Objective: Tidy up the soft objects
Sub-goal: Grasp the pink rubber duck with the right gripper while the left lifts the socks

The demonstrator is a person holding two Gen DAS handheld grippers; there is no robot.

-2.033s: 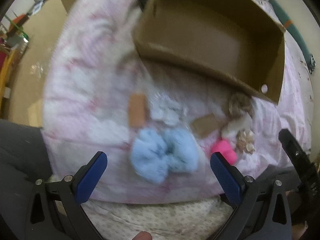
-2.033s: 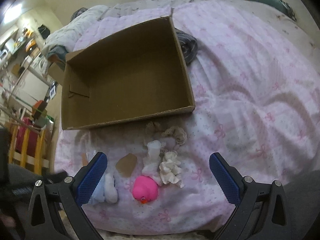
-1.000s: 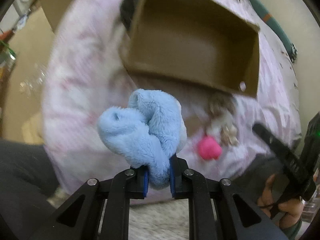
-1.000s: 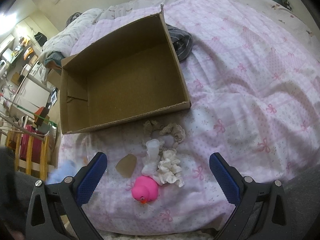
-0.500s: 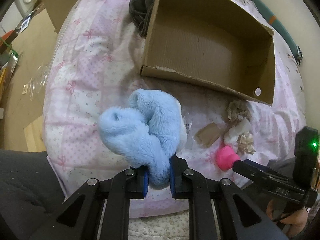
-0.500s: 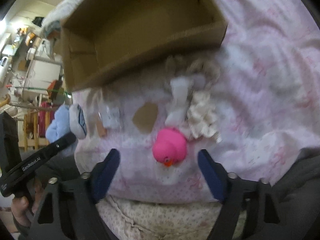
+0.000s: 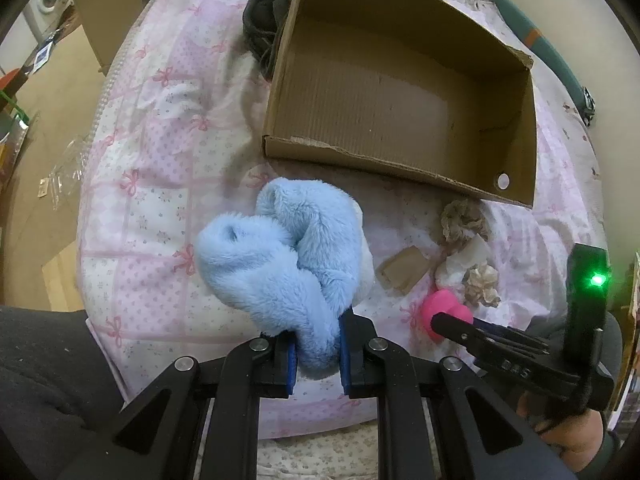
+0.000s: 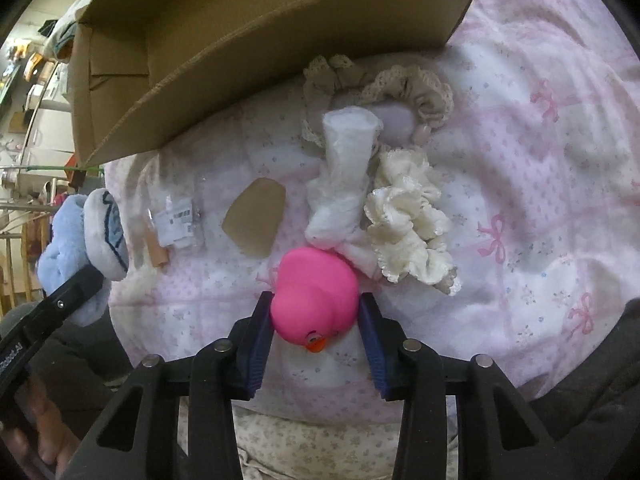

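My left gripper is shut on a fluffy light-blue plush and holds it above the pink quilt; the plush also shows in the right wrist view. My right gripper is shut on a pink rubber duck at the quilt's near edge; the duck also shows in the left wrist view. An open, empty cardboard box lies beyond. A cream scrunchie, a white cloth roll and a beige lace scrunchie lie just past the duck.
A brown card scrap and a clear plastic packet lie on the pink bow-print quilt. A dark garment lies left of the box. The bed edge and floor are at the left.
My left gripper closed on the blue plush and lifted it. My right gripper moved down to the pink duck and closed on it.
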